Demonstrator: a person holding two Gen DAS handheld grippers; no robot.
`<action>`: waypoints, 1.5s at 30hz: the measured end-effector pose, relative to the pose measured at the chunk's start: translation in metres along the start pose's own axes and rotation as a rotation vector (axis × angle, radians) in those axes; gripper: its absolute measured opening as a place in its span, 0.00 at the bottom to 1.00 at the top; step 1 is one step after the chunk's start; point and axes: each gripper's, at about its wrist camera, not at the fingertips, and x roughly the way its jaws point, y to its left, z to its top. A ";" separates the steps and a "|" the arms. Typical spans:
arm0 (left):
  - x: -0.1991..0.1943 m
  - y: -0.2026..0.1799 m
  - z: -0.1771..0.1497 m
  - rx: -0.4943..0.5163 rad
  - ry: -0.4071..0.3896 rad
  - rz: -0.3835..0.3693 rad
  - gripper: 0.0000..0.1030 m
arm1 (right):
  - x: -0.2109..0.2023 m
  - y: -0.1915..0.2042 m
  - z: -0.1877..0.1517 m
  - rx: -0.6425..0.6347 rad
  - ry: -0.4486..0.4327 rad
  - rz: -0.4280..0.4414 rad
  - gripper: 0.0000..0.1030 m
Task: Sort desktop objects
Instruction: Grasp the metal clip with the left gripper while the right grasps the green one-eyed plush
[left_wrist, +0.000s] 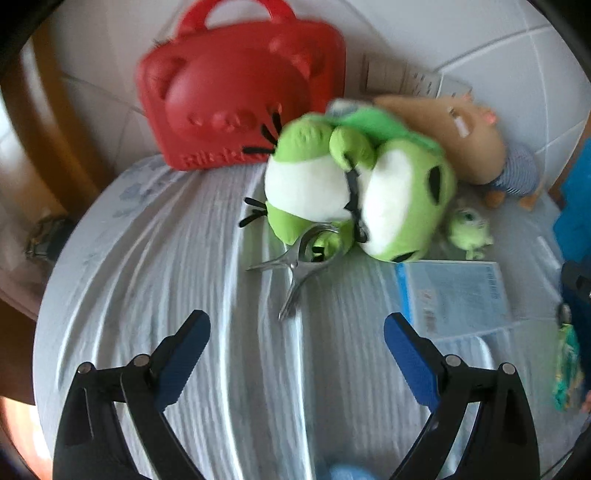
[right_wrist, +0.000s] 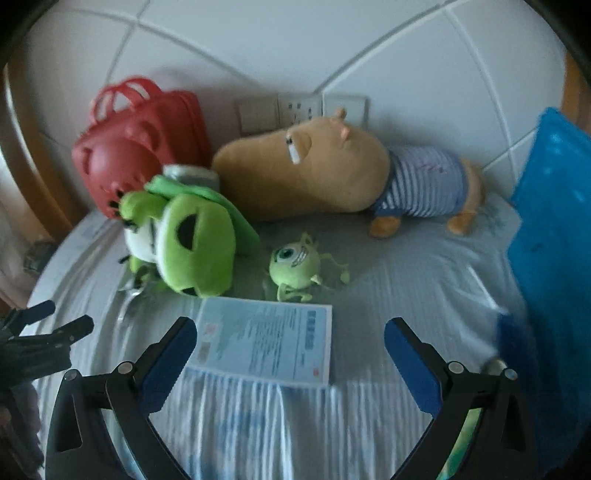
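1. Left gripper (left_wrist: 297, 328) is spread wide with nothing between its blue pads, hanging over the counter (left_wrist: 147, 277), which has a wrinkly pale striped cloth on it.
2. Just ahead of it, about dead centre, lies a metal pair of tongs (left_wrist: 301, 264), the looped end tucked against the bottom of the green frog plush (left_wrist: 354, 192).
3. Ahead and to its right sits a light-blue booklet (left_wrist: 452, 295), flat on the cloth.
4. Further out on the left, a red carry case (left_wrist: 236, 103) stands against the tiled wall, right behind the frog.
5. Right gripper (right_wrist: 290, 334) is also wide open and empty. The same booklet (right_wrist: 269, 341) lies right ahead of it, between the fingers.
6. Past the booklet is a small one-eyed green monster toy (right_wrist: 295, 264), with the frog to its left.
7. Behind those, a big tan plush in a striped shirt (right_wrist: 332, 173) lies on its side along the wall.
8. Off to the right gripper's right there's a blue bin (right_wrist: 554, 221).
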 end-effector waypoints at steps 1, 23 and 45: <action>0.014 0.001 0.004 0.007 0.009 0.006 0.94 | 0.014 -0.001 0.003 -0.006 0.009 -0.002 1.00; 0.123 -0.010 0.031 0.068 0.051 0.010 0.85 | 0.170 -0.014 0.021 -0.001 0.108 -0.017 1.00; 0.122 -0.008 0.024 0.053 0.038 -0.036 0.66 | 0.183 -0.018 0.015 0.029 0.093 0.002 1.00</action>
